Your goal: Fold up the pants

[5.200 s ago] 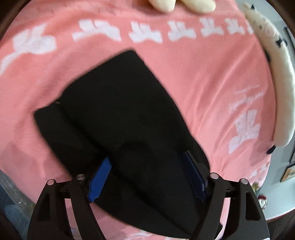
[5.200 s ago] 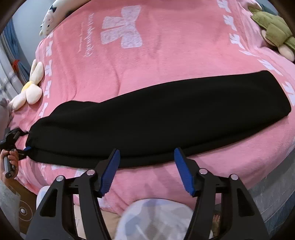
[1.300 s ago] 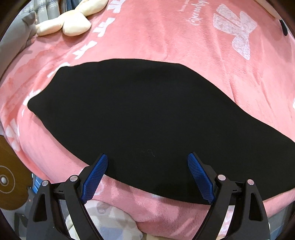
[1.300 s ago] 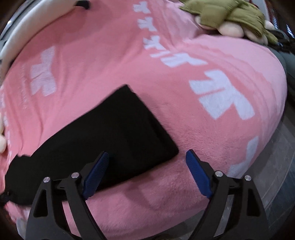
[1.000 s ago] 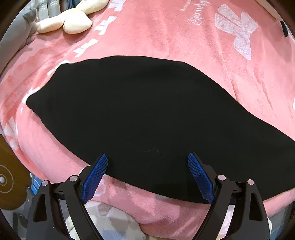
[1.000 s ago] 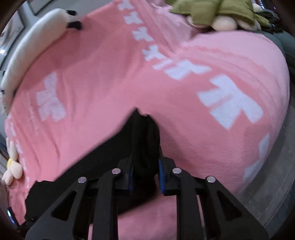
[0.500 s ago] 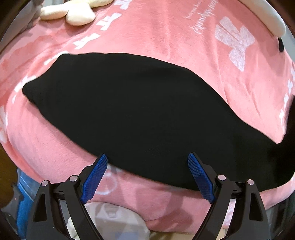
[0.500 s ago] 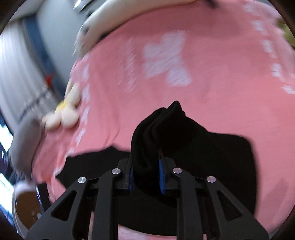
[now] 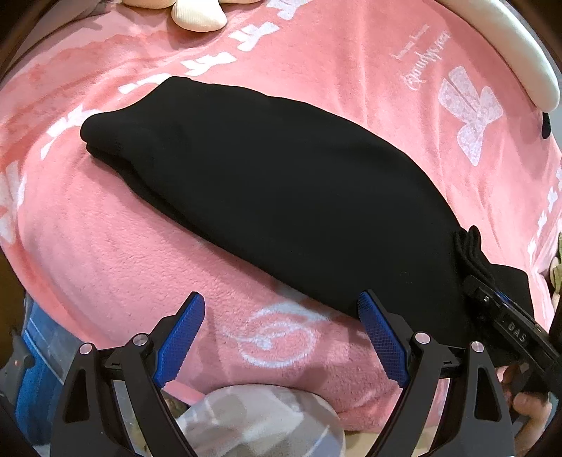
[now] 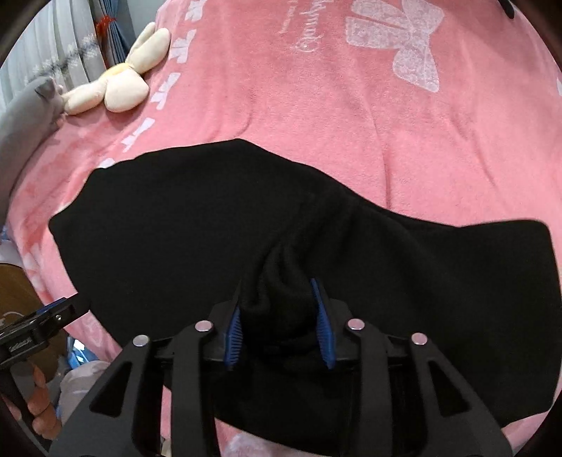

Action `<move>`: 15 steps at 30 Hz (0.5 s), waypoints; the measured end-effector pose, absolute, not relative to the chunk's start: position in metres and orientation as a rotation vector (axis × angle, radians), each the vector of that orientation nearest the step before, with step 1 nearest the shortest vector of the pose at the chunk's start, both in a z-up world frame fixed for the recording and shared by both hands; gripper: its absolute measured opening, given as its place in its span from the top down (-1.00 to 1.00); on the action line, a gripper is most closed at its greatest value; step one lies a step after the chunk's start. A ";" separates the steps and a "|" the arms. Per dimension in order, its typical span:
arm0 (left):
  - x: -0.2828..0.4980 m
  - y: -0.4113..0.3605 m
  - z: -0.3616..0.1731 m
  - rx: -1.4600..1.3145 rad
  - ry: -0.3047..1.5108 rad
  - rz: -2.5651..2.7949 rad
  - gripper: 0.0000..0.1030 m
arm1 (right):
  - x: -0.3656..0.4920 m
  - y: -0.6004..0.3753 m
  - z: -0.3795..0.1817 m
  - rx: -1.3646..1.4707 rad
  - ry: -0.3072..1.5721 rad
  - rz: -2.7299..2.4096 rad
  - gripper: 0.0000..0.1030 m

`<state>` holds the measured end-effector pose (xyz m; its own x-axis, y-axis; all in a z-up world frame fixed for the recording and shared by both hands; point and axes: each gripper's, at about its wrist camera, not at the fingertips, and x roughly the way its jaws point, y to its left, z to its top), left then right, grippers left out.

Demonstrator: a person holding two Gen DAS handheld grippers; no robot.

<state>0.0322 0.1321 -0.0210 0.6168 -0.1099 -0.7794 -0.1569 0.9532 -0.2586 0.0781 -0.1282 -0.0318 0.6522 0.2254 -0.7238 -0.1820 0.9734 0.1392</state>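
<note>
The black pants (image 9: 281, 182) lie lengthwise on the pink blanket (image 9: 105, 246), their leg end folded back over the rest. My left gripper (image 9: 281, 330) is open and empty, just off the pants' near edge above the bed's front. My right gripper (image 10: 279, 313) holds the bunched leg end of the pants (image 10: 281, 281) between its partly parted blue pads, low over the waist half. It also shows at the right edge of the left wrist view (image 9: 498, 309). The left gripper's tip shows in the right wrist view (image 10: 45, 320).
A cream plush toy (image 10: 119, 84) lies at the bed's far left, also in the left wrist view (image 9: 196, 15). A long white plush (image 9: 509, 52) lies along the far right. The bed's front edge drops off below the grippers. A round wooden thing (image 10: 17, 298) stands left of the bed.
My right gripper shut on the leg end, lifted it and carried it left over the pants, folding them; its pads now stand a little wider. My left gripper backed off slightly, staying open.
</note>
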 end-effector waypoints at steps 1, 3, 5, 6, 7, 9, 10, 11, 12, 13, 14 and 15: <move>0.030 0.133 -0.022 -0.323 0.909 0.023 -0.68 | 0.077 -0.125 -0.029 0.055 0.825 0.229 0.65; 0.030 0.130 -0.021 -0.324 0.912 0.002 -0.68 | 0.076 -0.120 -0.015 0.063 0.802 0.221 0.66; 0.027 0.128 -0.020 -0.308 0.906 -0.014 -0.68 | 0.073 -0.117 -0.007 0.057 0.781 0.224 0.66; 0.026 0.127 -0.018 -0.301 0.902 -0.019 -0.68 | 0.074 -0.111 -0.008 0.045 0.786 0.241 0.63; 0.026 0.126 -0.018 -0.299 0.899 -0.028 -0.68 | 0.078 -0.106 -0.015 0.023 0.819 0.252 0.57; 0.028 0.126 -0.020 -0.306 0.904 -0.031 -0.68 | 0.080 -0.100 -0.030 -0.018 0.853 0.245 0.54; 0.029 0.127 -0.020 -0.312 0.910 -0.032 -0.68 | 0.075 -0.101 -0.027 -0.017 0.834 0.238 0.46; 0.029 0.128 -0.020 -0.323 0.919 -0.039 -0.68 | 0.068 -0.107 -0.020 0.003 0.827 0.233 0.38; 0.029 0.129 -0.020 -0.327 0.920 -0.043 -0.68 | 0.061 -0.114 -0.012 0.026 0.809 0.223 0.15; 0.028 0.132 -0.018 -0.326 0.914 -0.047 -0.68 | 0.051 -0.127 -0.001 0.057 0.770 0.192 -0.06; 0.026 0.133 -0.017 -0.322 0.909 -0.046 -0.68 | 0.043 -0.138 0.006 0.076 0.741 0.164 -0.14; 0.025 0.135 -0.015 -0.315 0.901 -0.045 -0.68 | 0.031 -0.159 0.015 0.098 0.710 0.100 -0.22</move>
